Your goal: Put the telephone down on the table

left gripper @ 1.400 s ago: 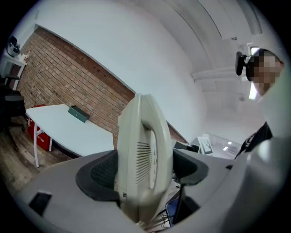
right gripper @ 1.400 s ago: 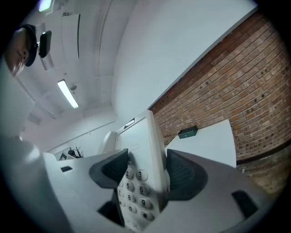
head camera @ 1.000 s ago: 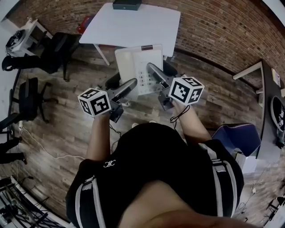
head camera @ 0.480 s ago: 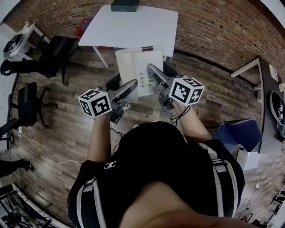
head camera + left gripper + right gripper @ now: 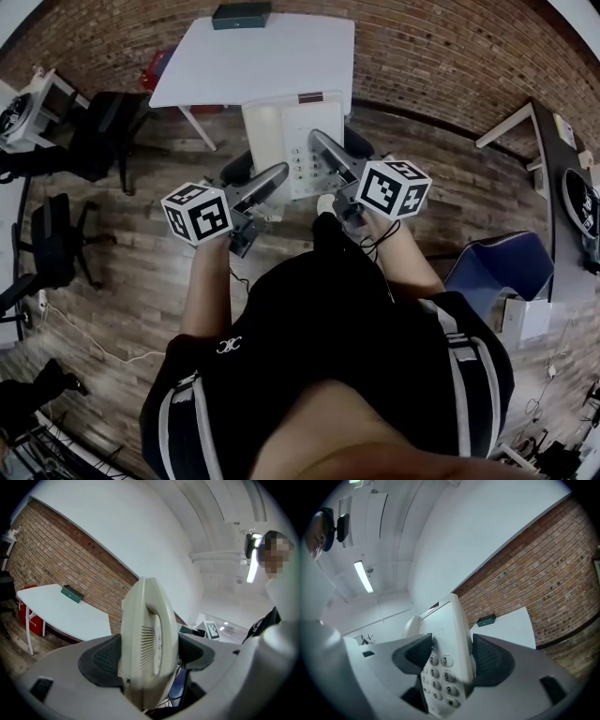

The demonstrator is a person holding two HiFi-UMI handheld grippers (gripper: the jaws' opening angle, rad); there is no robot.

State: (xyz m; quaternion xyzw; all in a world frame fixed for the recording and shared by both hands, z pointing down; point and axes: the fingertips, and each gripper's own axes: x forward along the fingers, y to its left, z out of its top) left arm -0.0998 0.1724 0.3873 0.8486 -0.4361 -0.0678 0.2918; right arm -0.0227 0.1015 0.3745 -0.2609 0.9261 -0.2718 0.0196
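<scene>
The person is still carrying the cream telephone (image 5: 292, 131) out in front, and both grippers are staying clamped on it. The left gripper (image 5: 251, 178) is pinching its left edge between both pads, and the right gripper (image 5: 339, 150) is squeezing the keypad side the same way.

Compared with a second ago, the white table (image 5: 253, 58) is sitting further left and a little lower in the head view. The dark box (image 5: 241, 14) on its far edge is sliding along with it, while the telephone and grippers are keeping almost the same place before the body. One leg (image 5: 328, 230) is now swinging forward under the right gripper.

The telephone is hanging in the air over the plank floor (image 5: 450, 178), its far end just overlapping the table's near edge; whether it is above the tabletop I cannot tell. The grippers are covering its near end from above. In the right gripper view the keypad (image 5: 438, 677) is running out of sight at the bottom, and the left gripper view is showing the telephone only edge-on.
</scene>
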